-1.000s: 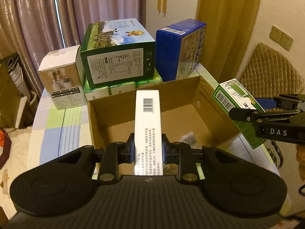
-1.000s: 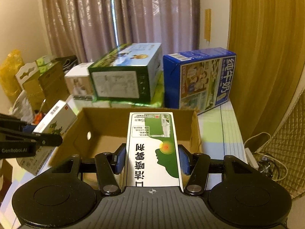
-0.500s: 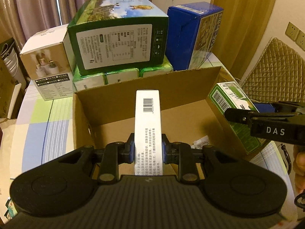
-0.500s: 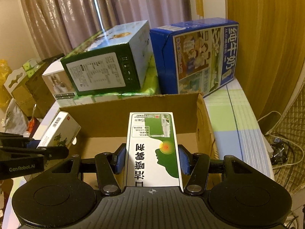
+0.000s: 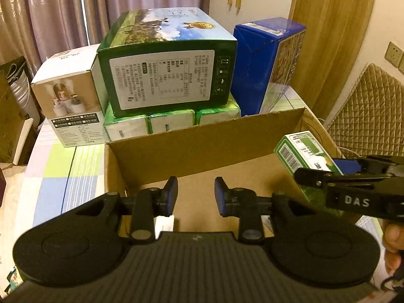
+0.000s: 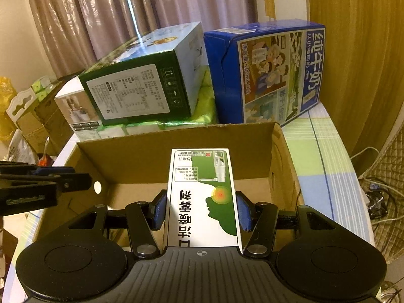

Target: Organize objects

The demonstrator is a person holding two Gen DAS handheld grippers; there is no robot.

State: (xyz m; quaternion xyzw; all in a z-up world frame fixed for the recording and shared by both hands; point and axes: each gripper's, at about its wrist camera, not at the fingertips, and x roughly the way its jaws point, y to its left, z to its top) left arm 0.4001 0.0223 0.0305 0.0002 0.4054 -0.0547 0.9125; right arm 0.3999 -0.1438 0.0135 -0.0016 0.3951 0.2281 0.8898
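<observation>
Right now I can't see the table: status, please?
Left claw open over the carton, white box below it. Right claw shut on the green box, above the carton. Nothing in the way.

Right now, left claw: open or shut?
Open. The left claw shows bare cardboard box floor between its pads, nothing gripped. A white box sits below its left finger, apparently lying in the box.

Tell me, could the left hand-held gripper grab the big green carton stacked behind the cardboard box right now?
Probably not: the left hand-held gripper is open and empty, but the green carton looks far wider than its gap.
</observation>
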